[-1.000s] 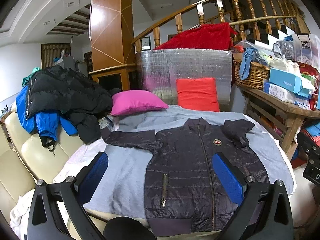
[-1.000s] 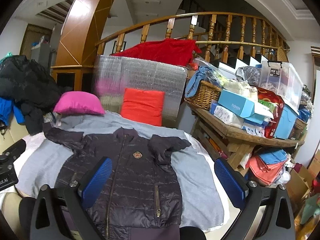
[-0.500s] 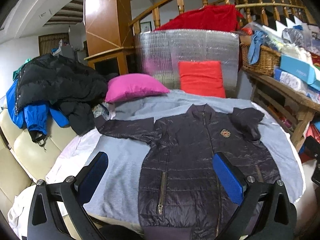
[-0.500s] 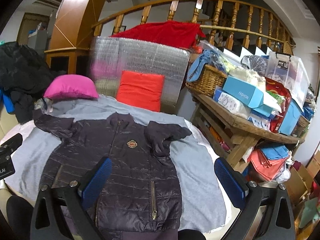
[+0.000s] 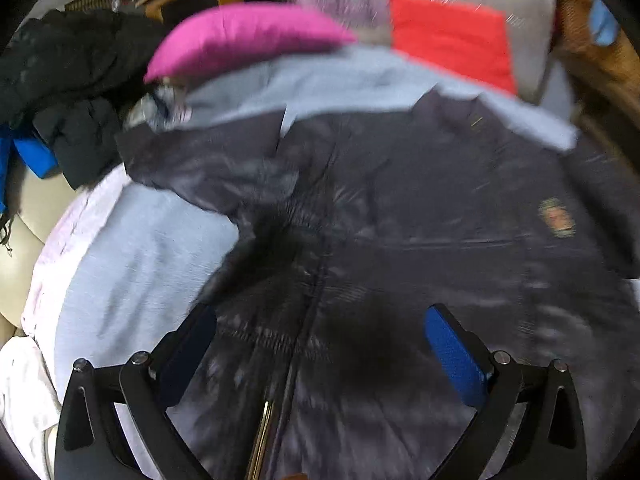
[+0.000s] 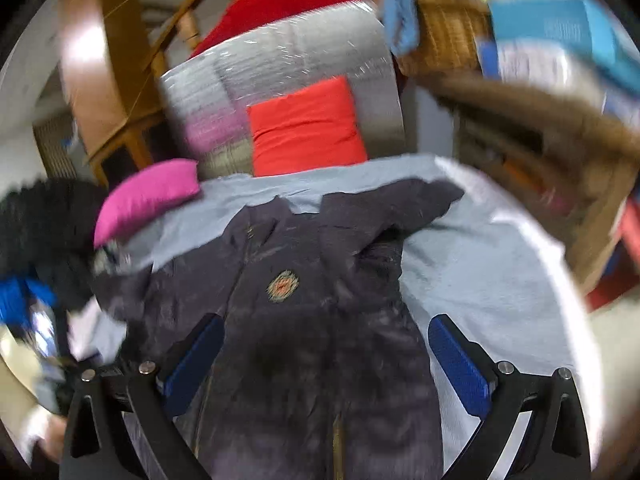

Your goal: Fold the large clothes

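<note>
— What carries everything here?

— A round surface under a grey sheet (image 6: 472,264); the sheet covers it from the far edge to the near edge, and a white cloth (image 5: 52,248) shows beneath it along the left edge.

— And the garment to be folded?

— The dark quilted jacket (image 6: 320,320) lies front-up down the middle of the sheet, collar toward the far edge, hem toward the near edge; its zip is closed; a round badge (image 6: 282,287) sits on the chest; one sleeve (image 5: 192,164) stretches flat toward the left edge, the other sleeve (image 6: 384,216) is doubled back over the shoulder near the far right.

— What lies around it?

— At the far edge a silver quilted panel (image 6: 304,60) stands upright with a red cushion (image 6: 308,128) leaning on it; a pink cushion (image 5: 244,36) rests on the far left edge, just beside the outstretched sleeve; a heap of black coats (image 5: 60,68) sits off the left side; a wicker basket (image 6: 444,36) stands on a wooden bench to the right; both views are blurred, so finer detail is lost.

— The grippers?

— The left gripper (image 5: 320,344) hangs over the jacket's lower front, fingers spread wide with nothing between them; the right gripper (image 6: 324,356) hangs over the right half of the body, likewise spread and empty; whether either touches the cloth, I cannot tell.
</note>
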